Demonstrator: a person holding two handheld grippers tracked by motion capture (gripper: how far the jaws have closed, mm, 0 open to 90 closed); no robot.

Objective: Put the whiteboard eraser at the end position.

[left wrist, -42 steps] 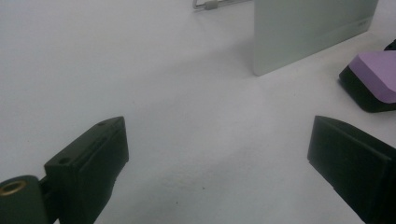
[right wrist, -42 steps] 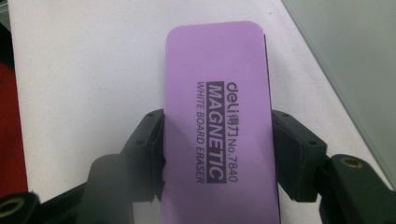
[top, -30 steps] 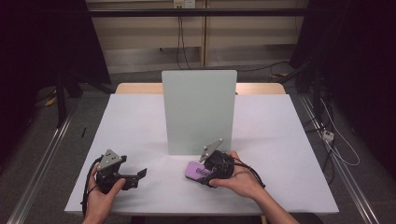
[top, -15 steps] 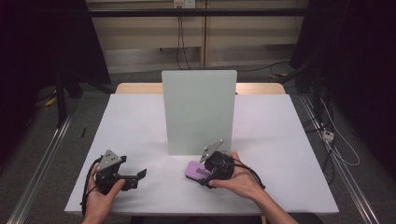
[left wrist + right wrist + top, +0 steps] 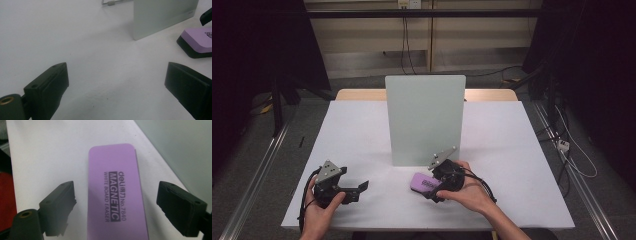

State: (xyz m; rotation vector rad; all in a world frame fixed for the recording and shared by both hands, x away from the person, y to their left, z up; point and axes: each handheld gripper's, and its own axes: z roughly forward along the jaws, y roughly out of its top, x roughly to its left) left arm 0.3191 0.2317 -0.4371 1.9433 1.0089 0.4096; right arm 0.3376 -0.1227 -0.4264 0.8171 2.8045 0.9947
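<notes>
Since the earlier high-view frames, almost nothing has shifted: both hands sit where they were, and the one change is at the right gripper, whose fingers have just been opening. They now stand apart on either side of the purple whiteboard eraser, with a clear strip of white surface between each pad and the eraser's long edges, so nothing is gripped. The eraser lies flat on the tabletop, printed face up, its label reading "MAGNETIC WHITE BOARD ERASER".

In the high view the eraser rests near the front edge of the tabletop, just in front of the upright pale board and below its right half, with the right hand cupped around the gripper just beside it. The left gripper view catches the eraser at its right edge: a purple top over a black base, close to the lower corner of the board but not touching it.

The left gripper is held in the left hand over the front left part of the tabletop, well apart from the eraser. Its fingers are spread wide with only bare white surface between them; they hold nothing. A metal stand foot of the board shows at the top of that view.
</notes>
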